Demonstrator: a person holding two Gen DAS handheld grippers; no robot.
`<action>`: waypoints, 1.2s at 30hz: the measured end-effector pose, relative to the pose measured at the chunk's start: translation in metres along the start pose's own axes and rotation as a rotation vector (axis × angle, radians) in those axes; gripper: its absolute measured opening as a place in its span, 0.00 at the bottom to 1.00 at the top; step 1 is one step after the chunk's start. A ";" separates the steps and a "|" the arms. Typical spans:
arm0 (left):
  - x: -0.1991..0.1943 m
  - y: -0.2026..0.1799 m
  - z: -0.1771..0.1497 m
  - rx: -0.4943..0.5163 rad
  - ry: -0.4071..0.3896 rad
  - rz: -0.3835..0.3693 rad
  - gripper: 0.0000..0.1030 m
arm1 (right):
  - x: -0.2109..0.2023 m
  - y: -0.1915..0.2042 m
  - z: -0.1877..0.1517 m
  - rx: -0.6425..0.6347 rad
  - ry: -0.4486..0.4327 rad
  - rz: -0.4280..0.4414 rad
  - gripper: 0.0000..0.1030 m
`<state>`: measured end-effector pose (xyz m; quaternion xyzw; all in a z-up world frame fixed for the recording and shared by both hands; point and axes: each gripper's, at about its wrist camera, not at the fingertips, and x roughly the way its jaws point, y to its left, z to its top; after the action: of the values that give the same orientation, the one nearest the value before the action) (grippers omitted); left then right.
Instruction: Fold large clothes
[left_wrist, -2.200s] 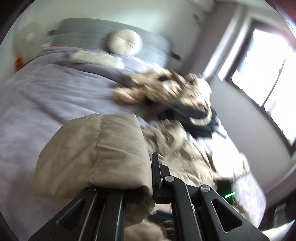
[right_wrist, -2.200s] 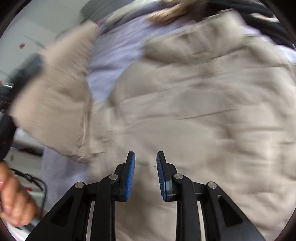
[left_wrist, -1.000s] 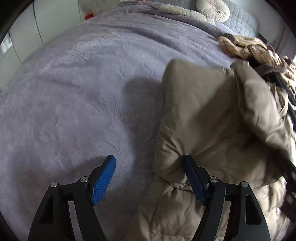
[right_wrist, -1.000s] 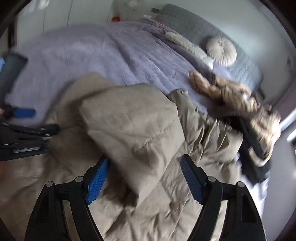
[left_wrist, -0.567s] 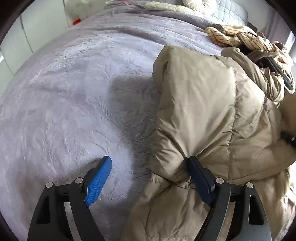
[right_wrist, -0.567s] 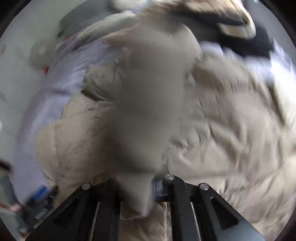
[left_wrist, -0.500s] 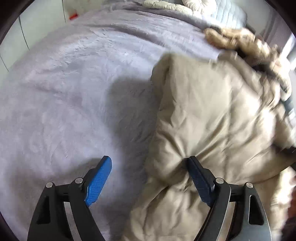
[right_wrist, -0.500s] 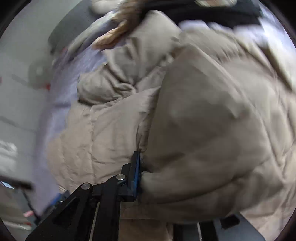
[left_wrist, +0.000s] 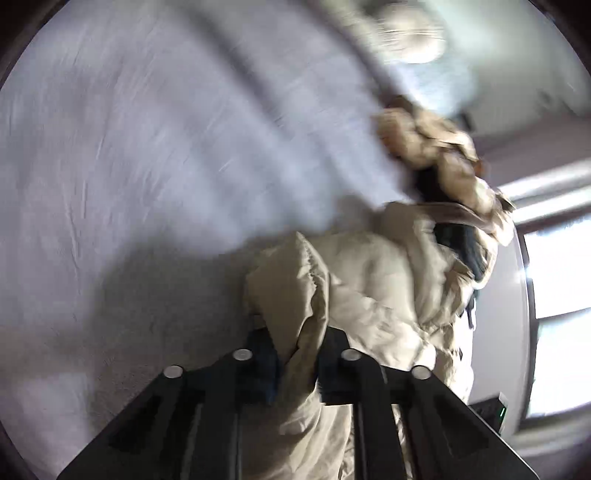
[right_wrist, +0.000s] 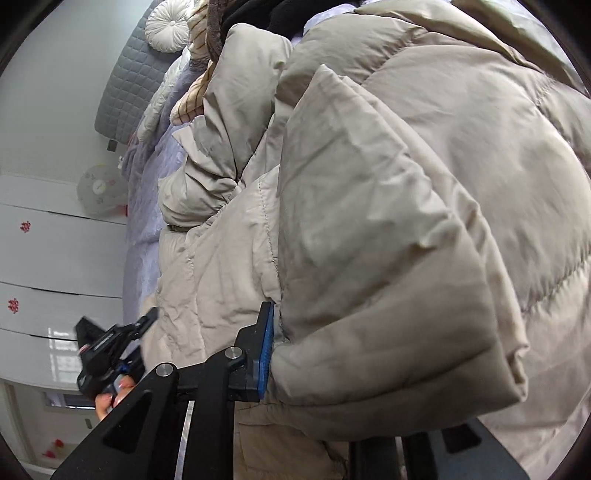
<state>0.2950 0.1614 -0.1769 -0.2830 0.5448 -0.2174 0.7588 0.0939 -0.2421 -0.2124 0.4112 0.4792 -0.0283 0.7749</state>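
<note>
A beige puffer jacket (left_wrist: 373, 291) lies bunched on the lilac bedspread (left_wrist: 147, 184). My left gripper (left_wrist: 297, 360) has an edge of the jacket between its fingers; the jaws are closing and the pads pinch the fabric. In the right wrist view the jacket (right_wrist: 388, 184) fills most of the frame. My right gripper (right_wrist: 314, 354) holds a thick padded fold of it. One blue pad (right_wrist: 266, 350) presses the fabric, while the other finger is hidden under the fold; its jaws are opening slightly. The left gripper (right_wrist: 110, 350), held by a hand (right_wrist: 110, 400), shows at the lower left.
A heap of striped beige and black clothes (left_wrist: 443, 162) lies beyond the jacket. A round white cushion (right_wrist: 166, 26) rests against the grey headboard (right_wrist: 129, 85). White cupboard fronts (right_wrist: 55, 258) stand beside the bed. A bright window (left_wrist: 554, 295) is on the right.
The left gripper went from wide open beside the jacket's edge to pinching it, and swung toward the window. The right gripper rolled over and closed on a padded fold.
</note>
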 end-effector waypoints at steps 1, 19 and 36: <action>-0.007 -0.006 -0.002 0.042 -0.025 0.006 0.15 | 0.000 0.001 0.000 0.003 -0.001 0.002 0.20; -0.045 -0.002 0.002 0.092 -0.149 0.350 0.64 | -0.072 0.001 0.001 -0.034 -0.166 -0.240 0.41; 0.001 -0.030 -0.067 0.218 -0.023 0.519 0.70 | -0.082 -0.013 -0.004 -0.192 -0.099 -0.347 0.25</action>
<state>0.2308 0.1252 -0.1742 -0.0531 0.5640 -0.0698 0.8211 0.0410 -0.2764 -0.1583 0.2449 0.5045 -0.1357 0.8168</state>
